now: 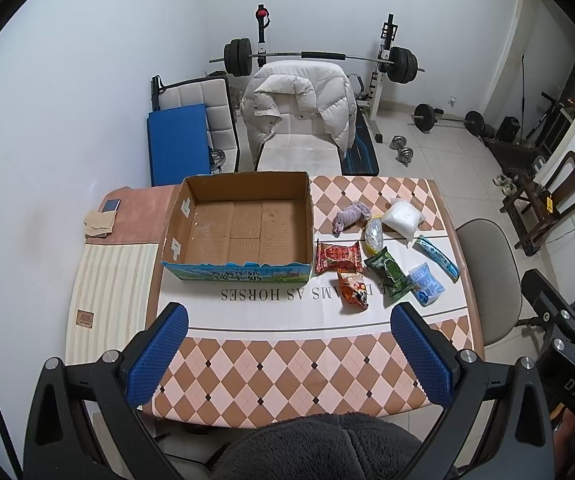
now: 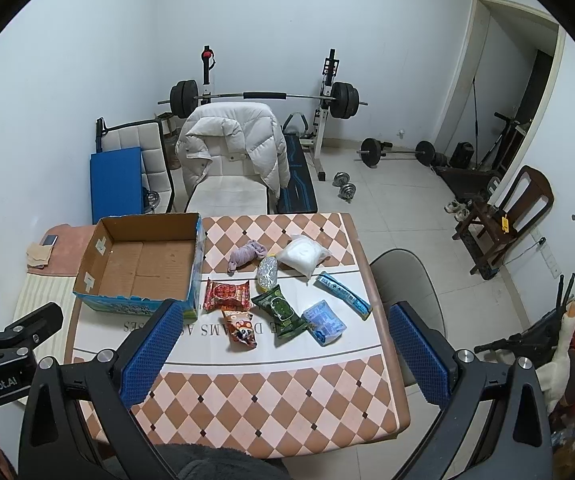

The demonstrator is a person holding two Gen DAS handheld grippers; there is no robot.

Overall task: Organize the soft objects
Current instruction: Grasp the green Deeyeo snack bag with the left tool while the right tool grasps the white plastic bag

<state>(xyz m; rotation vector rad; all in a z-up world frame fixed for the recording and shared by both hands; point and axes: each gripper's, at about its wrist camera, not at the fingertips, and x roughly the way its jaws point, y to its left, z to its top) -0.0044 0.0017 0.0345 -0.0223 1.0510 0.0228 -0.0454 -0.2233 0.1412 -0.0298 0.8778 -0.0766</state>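
Observation:
An open, empty cardboard box (image 1: 243,226) (image 2: 143,264) stands on the checked table (image 1: 287,364) (image 2: 271,392). To its right lie several soft items: a purple cloth (image 1: 350,216) (image 2: 247,254), a white bag (image 1: 402,216) (image 2: 302,258), a silver-yellow packet (image 1: 374,233) (image 2: 267,274), a red snack pack (image 1: 337,257) (image 2: 227,295), an orange pack (image 1: 352,289) (image 2: 241,328), a green pack (image 1: 392,274) (image 2: 283,312) and two blue packs (image 1: 426,283) (image 2: 324,322). My left gripper (image 1: 287,352) and right gripper (image 2: 283,354) are both open and empty, above the table's near edge.
A chair with a white puffer jacket (image 1: 301,108) stands behind the table. A grey chair (image 1: 491,276) is at the table's right. A phone (image 1: 111,205) and paper lie on a mat at the left. Weights and a bench rack (image 1: 319,58) stand at the back wall.

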